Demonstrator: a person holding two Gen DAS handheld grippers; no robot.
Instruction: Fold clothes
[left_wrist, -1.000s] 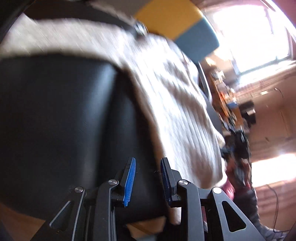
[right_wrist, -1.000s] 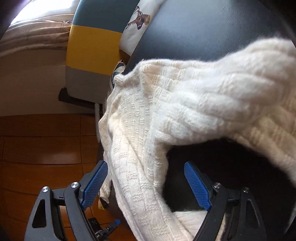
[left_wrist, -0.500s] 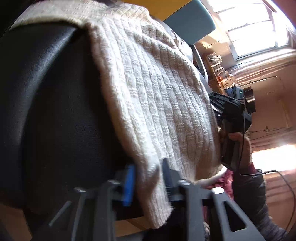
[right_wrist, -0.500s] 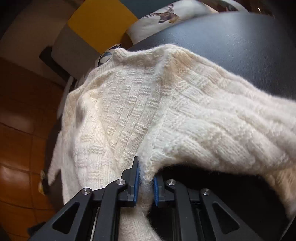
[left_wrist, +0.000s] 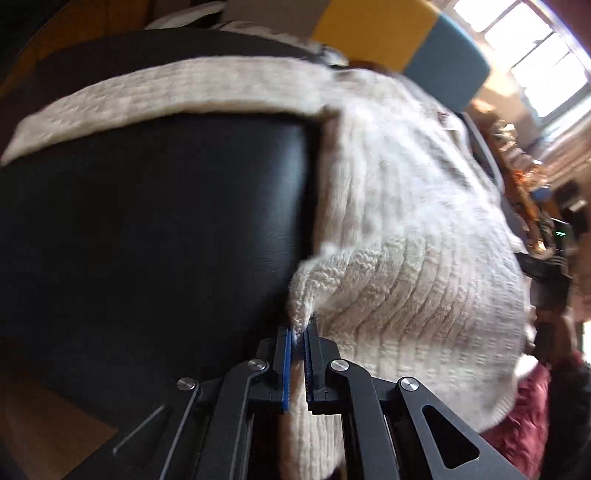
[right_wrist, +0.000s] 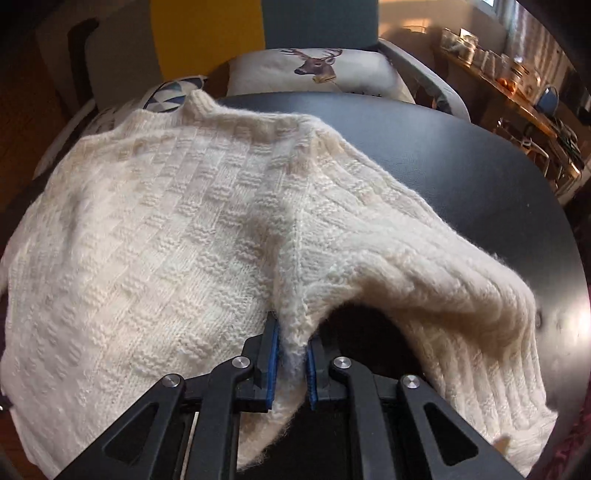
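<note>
A cream knit sweater (right_wrist: 184, 229) lies spread across a round black bench (right_wrist: 461, 155), its collar toward the far edge and 1 sleeve (right_wrist: 461, 280) draped off to the right. The right tool (right_wrist: 291, 365) is clamped on a pinch of knit where that sleeve meets the body, the seam bunched between its blue pads (right_wrist: 272, 365). In the left wrist view the left tool (left_wrist: 297, 360) is likewise closed on a tuft at the sweater's (left_wrist: 406, 258) opposite side edge, the other sleeve (left_wrist: 147, 96) lying across the bench (left_wrist: 147, 240) beyond it. A deer-print cushion (right_wrist: 317, 74) sits on a chair past the far rim.

The step in hand looks like the first fold of the sweater, a judgement from the paired grips. Done well, both tools would lift together and level, keeping the knit taut between them so it does not sag or stretch, then lay the fold down squarely before releasing. The loose, fuzzy yarn may slip or snag on the ridged pads.
</note>
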